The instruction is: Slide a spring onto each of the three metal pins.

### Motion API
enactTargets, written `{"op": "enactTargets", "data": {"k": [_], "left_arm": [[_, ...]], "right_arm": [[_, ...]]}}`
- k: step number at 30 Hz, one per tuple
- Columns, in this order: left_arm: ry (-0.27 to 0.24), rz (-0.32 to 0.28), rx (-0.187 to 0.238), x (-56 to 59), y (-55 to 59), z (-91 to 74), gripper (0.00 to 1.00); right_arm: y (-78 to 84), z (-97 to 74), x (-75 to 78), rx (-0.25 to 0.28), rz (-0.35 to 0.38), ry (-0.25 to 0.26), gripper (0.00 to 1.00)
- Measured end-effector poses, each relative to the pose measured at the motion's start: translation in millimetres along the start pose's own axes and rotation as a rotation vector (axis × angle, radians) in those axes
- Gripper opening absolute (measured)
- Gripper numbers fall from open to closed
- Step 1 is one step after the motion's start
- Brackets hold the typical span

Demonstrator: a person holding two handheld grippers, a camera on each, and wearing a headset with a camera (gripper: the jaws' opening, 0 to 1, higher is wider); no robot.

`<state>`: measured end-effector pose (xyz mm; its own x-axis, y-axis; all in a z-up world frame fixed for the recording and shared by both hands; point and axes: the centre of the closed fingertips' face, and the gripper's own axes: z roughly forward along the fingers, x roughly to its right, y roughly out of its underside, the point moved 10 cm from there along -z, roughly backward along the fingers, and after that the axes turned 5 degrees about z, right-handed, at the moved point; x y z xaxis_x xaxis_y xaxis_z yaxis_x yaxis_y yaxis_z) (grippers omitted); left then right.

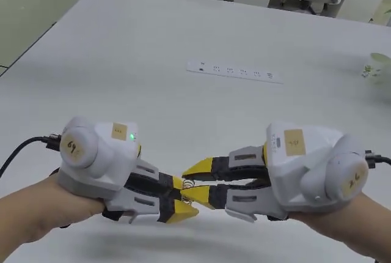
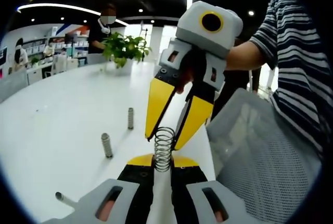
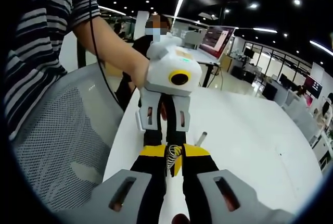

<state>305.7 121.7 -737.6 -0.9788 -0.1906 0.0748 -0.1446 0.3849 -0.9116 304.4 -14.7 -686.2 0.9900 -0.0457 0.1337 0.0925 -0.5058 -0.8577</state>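
On the white tabletop (image 2: 47,130) in the left gripper view, L to R: a bare pin (image 2: 62,198) low at the edge, a pin that looks coil-wrapped (image 2: 106,145), then a 2nd ribbed pin (image 2: 130,118) farther back. Next comes the left tongs (image 2: 162,160), nearly shut & pinching 1 end of the spring (image 2: 164,146), which is held off the tabletop. The right tongs (image 2: 165,141) meets it head-on, jaws part-open either side of the spring's other end; can't tell if they touch it.
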Motion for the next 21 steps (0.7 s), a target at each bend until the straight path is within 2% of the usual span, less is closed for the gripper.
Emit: {"op": "enactTargets", "data": {"k": [6,8,21], "left_arm": [[-0.004,-0.034,0.008,1.2,-0.8,-1.4,0.08],[-0.012,-0.058,-0.004,1.6,0.7,-1.9,0.1],[-0.065,-0.073,0.009,1.3,6.9,-11.9,0.23]], "right_arm": [[-1.4,-0.3,0.1,-0.003,-0.02,0.014,0.07],[-1.3,-0.9,0.5,-0.005,-0.022,0.02,0.07],[0.4,-4.3,3.3,-0.013,-0.022,0.047,0.07]]}}
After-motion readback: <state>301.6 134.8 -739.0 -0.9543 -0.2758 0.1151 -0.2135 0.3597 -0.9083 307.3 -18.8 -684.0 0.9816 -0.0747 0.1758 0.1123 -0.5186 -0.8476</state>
